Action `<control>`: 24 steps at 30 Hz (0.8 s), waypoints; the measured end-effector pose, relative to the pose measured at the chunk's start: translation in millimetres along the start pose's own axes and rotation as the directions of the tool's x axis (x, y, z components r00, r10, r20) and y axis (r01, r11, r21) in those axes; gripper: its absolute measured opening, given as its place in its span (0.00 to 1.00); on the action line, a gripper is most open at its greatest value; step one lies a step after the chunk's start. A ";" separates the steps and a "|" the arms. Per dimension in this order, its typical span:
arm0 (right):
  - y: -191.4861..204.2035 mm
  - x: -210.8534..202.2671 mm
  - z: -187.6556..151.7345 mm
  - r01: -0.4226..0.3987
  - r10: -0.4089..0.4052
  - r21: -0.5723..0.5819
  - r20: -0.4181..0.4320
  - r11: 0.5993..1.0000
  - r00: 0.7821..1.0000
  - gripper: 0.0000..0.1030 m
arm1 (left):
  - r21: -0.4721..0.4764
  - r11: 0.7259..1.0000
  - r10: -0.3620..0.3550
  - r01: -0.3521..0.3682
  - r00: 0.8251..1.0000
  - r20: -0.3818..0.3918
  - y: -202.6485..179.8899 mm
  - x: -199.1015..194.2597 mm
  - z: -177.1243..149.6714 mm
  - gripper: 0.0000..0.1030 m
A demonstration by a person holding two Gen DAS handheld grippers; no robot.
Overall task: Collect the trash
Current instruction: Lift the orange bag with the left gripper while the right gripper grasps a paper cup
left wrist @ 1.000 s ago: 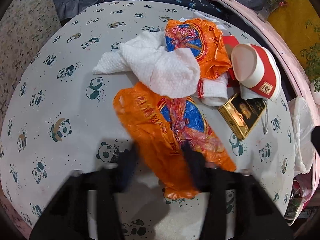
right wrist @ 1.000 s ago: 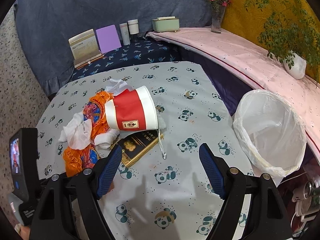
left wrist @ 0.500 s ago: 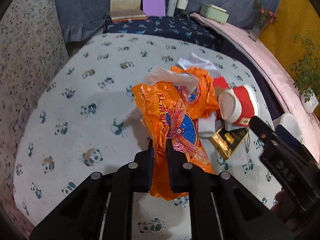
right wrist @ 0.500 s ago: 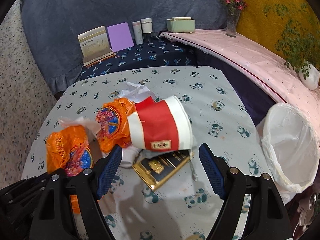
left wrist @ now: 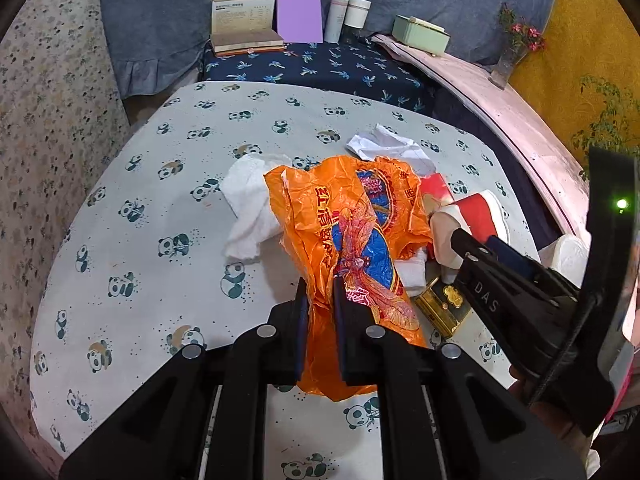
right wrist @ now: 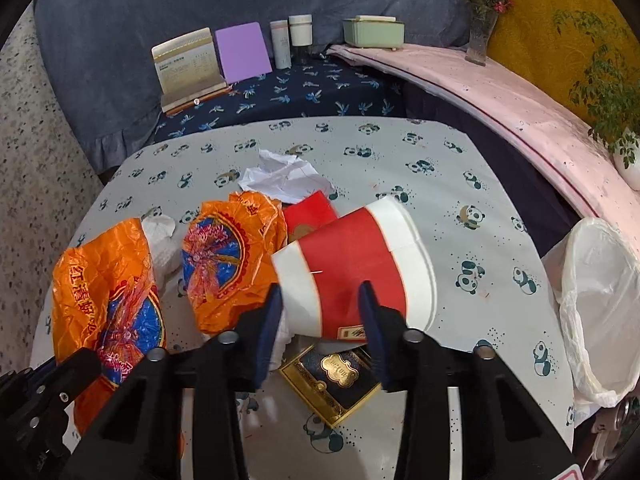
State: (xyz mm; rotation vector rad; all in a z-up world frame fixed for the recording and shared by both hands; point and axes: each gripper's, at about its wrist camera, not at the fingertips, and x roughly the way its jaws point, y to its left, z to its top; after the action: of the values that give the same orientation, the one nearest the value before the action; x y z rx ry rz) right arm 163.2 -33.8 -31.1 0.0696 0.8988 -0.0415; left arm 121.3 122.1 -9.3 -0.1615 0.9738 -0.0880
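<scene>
At centre frame, an orange wrapper (left wrist: 340,248) is pinched by the left gripper (left wrist: 320,308). The right gripper (right wrist: 320,312) is closing around the cup (right wrist: 356,272), lower centre. The thin cup could be crushed or squirted out sideways.

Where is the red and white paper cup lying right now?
In the right wrist view the paper cup lies on its side mid-table, between the closing right gripper jaws, beside an orange wrapper and partly over the gold box.

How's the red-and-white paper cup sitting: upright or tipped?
Tipped. The paper cup lies on its side on the panda tablecloth, rim facing right.
</scene>
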 end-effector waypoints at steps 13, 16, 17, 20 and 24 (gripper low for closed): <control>-38.2 -42.9 -1.6 -0.014 0.010 0.050 0.082 0.999 0.997 0.05 | 0.046 0.999 -0.020 0.020 1.000 -0.004 -26.3 -1.6 -4.8 0.11; -52.6 -57.0 -1.6 -0.018 0.010 0.077 0.107 0.997 0.994 0.04 | 0.065 0.997 -0.029 0.029 1.000 0.000 -37.5 -5.8 -7.5 0.11; -57.4 -61.7 -2.3 -0.016 0.006 0.084 0.115 0.996 0.993 0.03 | 0.072 0.997 -0.033 0.033 0.999 0.000 -41.4 -7.1 -8.2 0.11; -72.2 -75.5 -3.8 -0.011 -0.004 0.110 0.141 0.994 0.990 0.03 | 0.096 0.994 -0.048 0.047 0.999 0.003 -55.2 -11.5 -10.3 0.11; -92.9 -92.7 -7.6 -0.004 -0.021 0.145 0.172 0.989 0.985 0.03 | 0.137 0.988 -0.068 0.066 0.998 0.013 -78.6 -18.5 -12.9 0.11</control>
State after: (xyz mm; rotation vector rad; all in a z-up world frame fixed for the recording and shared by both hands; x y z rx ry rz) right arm 93.6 -125.3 32.8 0.1947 0.7215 -0.1194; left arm 100.1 46.2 12.6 -0.0691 0.9415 -0.2142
